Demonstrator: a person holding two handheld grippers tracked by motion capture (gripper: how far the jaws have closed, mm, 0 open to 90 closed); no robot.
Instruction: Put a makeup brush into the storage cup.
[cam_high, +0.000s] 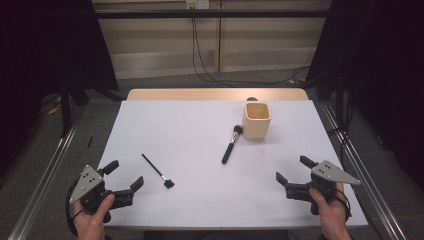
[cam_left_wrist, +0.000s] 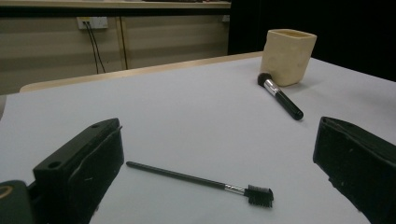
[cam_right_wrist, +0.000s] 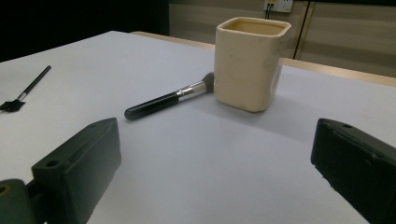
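Squarish cream cup (cam_high: 256, 120) — ceramic, perhaps — matte.

Light falls from above onto my white table (cam_high: 200, 150), even and bright enough, with no glare on it; the room around it sinks into near black at both sides of the high view; shadows are soft and short, a faint one beside the cream cup (cam_right_wrist: 250, 63) and a thin one under the thick brush (cam_right_wrist: 168, 100); my own black jaws loom dark and slightly soft at the bottom of each gripper view; the far wall is dim and a little grainy; the high view is sharp.
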